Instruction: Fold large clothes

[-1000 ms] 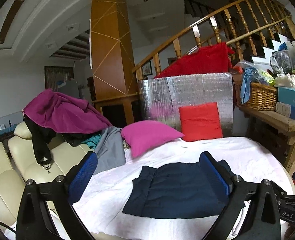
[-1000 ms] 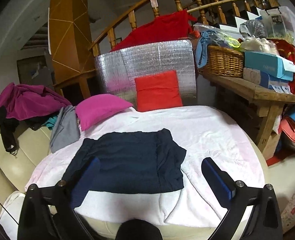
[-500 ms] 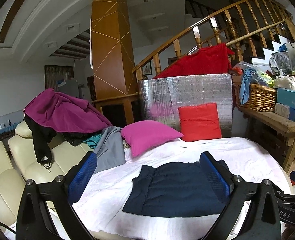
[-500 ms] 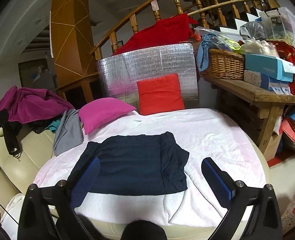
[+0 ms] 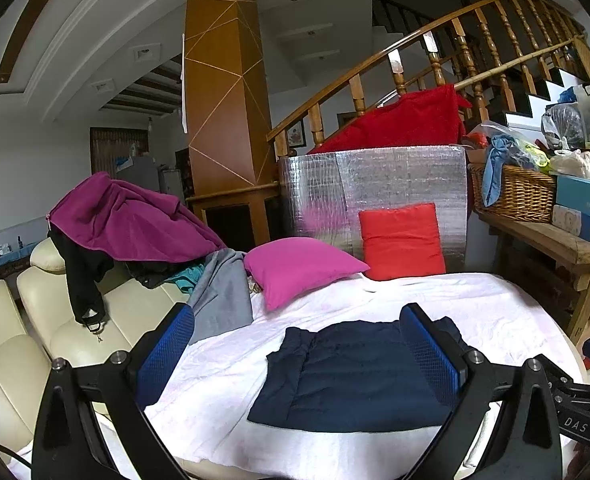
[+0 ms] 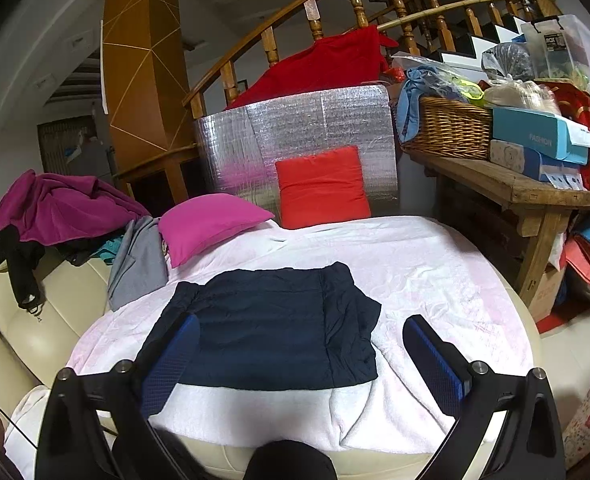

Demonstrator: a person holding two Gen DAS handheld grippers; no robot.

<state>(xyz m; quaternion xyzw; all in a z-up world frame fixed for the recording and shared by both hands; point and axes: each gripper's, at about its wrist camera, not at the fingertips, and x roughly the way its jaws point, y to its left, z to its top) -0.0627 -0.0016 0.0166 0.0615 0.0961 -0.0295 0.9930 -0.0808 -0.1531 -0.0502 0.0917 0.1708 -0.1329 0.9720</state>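
Note:
A navy blue garment [image 6: 271, 328] lies folded into a flat rectangle on the white towel-covered surface [image 6: 435, 276]; it also shows in the left wrist view [image 5: 351, 376]. My left gripper [image 5: 297, 354] is open and empty, held above the near left of the garment. My right gripper [image 6: 301, 354] is open and empty, held above the garment's near edge. Neither gripper touches the cloth.
A magenta pillow [image 6: 207, 220] and a red pillow [image 6: 321, 186] lie at the far edge before a silver foil panel [image 6: 295, 132]. A clothes pile with a purple jacket [image 5: 131, 220] and grey garment [image 5: 223, 292] lies on the cream sofa [image 5: 15, 344] at left. A cluttered wooden bench [image 6: 515, 188] stands right.
Both grippers have drifted back a little from the garment; it sits slightly farther off in both views. The garment itself has not moved. Both grippers stay open.

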